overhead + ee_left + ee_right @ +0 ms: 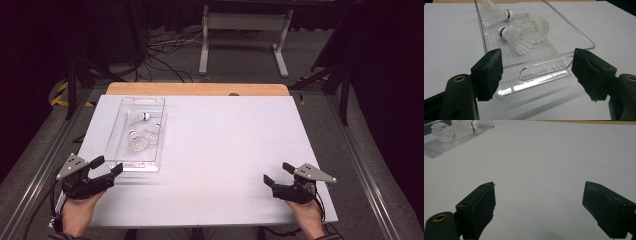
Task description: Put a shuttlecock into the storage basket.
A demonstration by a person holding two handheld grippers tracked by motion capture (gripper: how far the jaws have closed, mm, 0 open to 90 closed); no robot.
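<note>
While both hands rested at the near edge, left gripper (109, 166) gaped just before the clear tray (116, 131) | three shuttlecocks (138, 140) lay inside, far left | right gripper (278, 172) gaped over bare white table (225, 145).

Three shuttlecocks (139, 131) lie in a tray (116, 131) on the table's (225, 150) left half, left gripper (106, 166) just before it.

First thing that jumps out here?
The clear plastic tray at the white table's far left, holding three white feathered shuttlecocks. The left gripper sits open just short of its near handle end; the right gripper rests open on bare table, far right.
</note>
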